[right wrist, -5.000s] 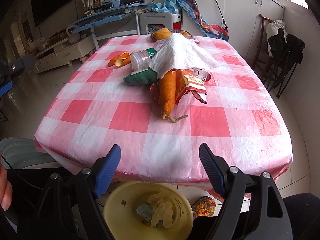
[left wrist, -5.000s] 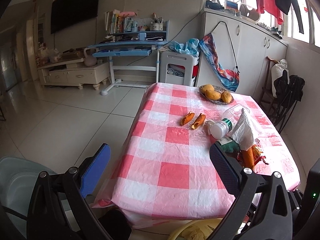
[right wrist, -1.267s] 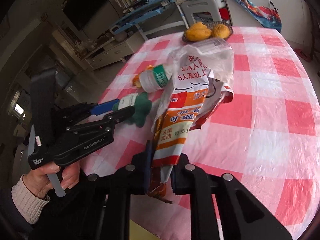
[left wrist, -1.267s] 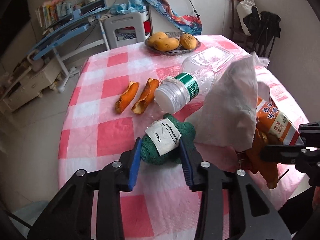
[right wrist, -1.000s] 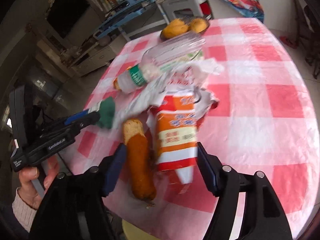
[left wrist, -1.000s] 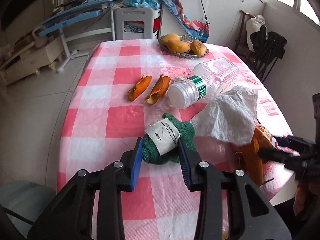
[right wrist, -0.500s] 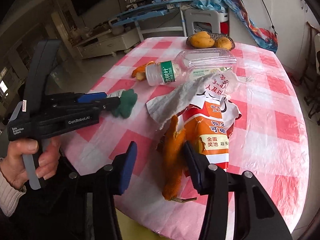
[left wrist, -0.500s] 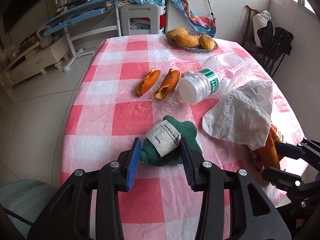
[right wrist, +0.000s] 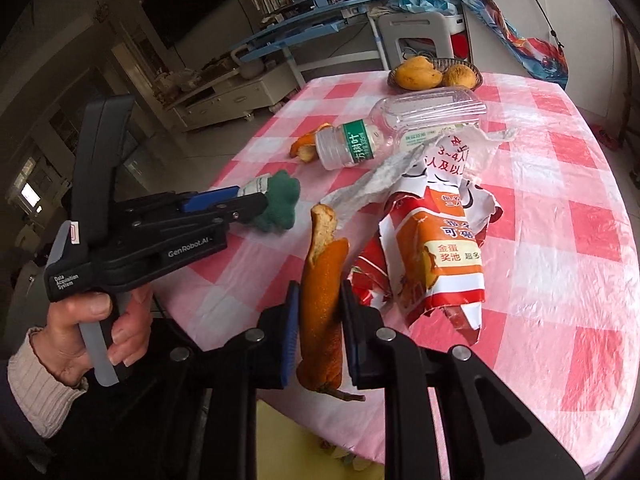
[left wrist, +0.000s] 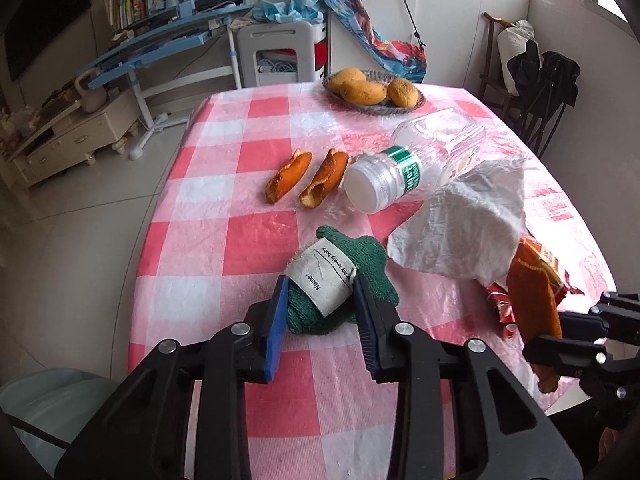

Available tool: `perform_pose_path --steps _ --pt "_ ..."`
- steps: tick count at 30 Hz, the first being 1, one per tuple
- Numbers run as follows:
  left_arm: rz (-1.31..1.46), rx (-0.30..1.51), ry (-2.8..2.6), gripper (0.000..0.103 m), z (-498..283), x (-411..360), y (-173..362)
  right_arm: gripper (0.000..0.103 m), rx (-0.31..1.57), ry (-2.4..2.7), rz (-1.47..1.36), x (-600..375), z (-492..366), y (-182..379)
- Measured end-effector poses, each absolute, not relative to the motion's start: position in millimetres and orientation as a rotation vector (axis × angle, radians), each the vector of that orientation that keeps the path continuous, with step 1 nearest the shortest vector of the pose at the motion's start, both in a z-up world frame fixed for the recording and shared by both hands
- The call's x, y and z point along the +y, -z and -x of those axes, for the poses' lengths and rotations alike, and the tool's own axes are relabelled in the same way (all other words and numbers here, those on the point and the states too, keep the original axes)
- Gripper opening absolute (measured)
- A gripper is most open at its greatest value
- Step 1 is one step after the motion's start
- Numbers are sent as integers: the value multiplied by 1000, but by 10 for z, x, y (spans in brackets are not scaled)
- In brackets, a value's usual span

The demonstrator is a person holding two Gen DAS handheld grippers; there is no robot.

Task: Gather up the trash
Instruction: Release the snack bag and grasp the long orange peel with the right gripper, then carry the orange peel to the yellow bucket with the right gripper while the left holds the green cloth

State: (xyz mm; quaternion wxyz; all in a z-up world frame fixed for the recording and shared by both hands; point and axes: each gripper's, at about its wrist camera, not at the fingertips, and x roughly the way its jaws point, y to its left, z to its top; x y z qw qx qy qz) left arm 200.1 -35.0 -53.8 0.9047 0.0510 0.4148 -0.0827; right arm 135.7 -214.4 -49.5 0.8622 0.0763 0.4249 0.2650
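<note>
At the near edge of the table (left wrist: 224,240), the right gripper (right wrist: 318,320) is clamping the long orange peel (right wrist: 322,296), while the left gripper (left wrist: 320,312) is squeezing the green cloth (left wrist: 344,280). I'd be lifting both slowly, peel looks floppy.

The table (left wrist: 256,236) is covered with a pink and white checked cloth under a clear plastic sheet. At its far end stands a shallow woven basket (left wrist: 374,107) with three yellow-brown fruits (left wrist: 362,92) inside. Behind the table there is a white plastic stool (left wrist: 276,54), and beside it a blue study desk (left wrist: 160,46) with books (left wrist: 128,4) and a pen cup on its shelf. A low cream cabinet (left wrist: 76,132) stands at the left on the pale tiled floor (left wrist: 80,216). A dark television (right wrist: 188,2) hangs on the wall. At the right, tall white cupboards (left wrist: 452,28) fill the corner, with a colourful cloth (left wrist: 384,50) hanging next to them and a dark chair (left wrist: 536,92) carrying black clothes.
</note>
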Motion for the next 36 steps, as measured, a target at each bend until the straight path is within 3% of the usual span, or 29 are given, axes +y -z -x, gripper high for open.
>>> perform_pose_path --steps 30,36 --pt "-38 782 207 31 -1200 -229 229 23 1031 -706 -119 -1719 -476 805" --pt "-20 791 213 31 -1035 -210 254 42 1037 -651 -98 -1709 -433 847"
